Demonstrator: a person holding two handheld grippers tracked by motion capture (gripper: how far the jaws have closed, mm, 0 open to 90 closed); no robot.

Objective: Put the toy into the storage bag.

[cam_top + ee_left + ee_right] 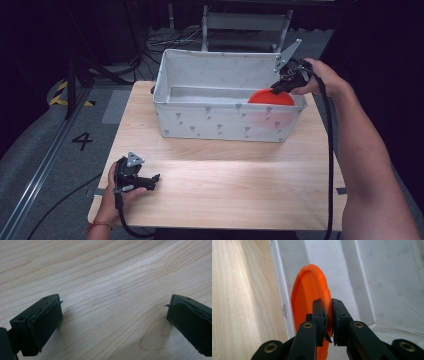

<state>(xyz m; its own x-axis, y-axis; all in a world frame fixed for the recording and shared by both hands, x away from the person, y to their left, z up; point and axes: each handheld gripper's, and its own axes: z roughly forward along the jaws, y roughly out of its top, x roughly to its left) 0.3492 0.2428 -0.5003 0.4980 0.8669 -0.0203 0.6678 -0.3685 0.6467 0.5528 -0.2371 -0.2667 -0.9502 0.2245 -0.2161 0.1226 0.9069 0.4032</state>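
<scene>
One thin orange plastic plate (308, 297) stands pinched in right claw (327, 315) inside fabric bin (210, 117).

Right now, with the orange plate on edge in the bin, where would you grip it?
Probably the top rim of the orange plate, from above. It stands on edge against the near wall of the white bin, so only the thin rim offers a pinch; the right tool already clamps there.
</scene>
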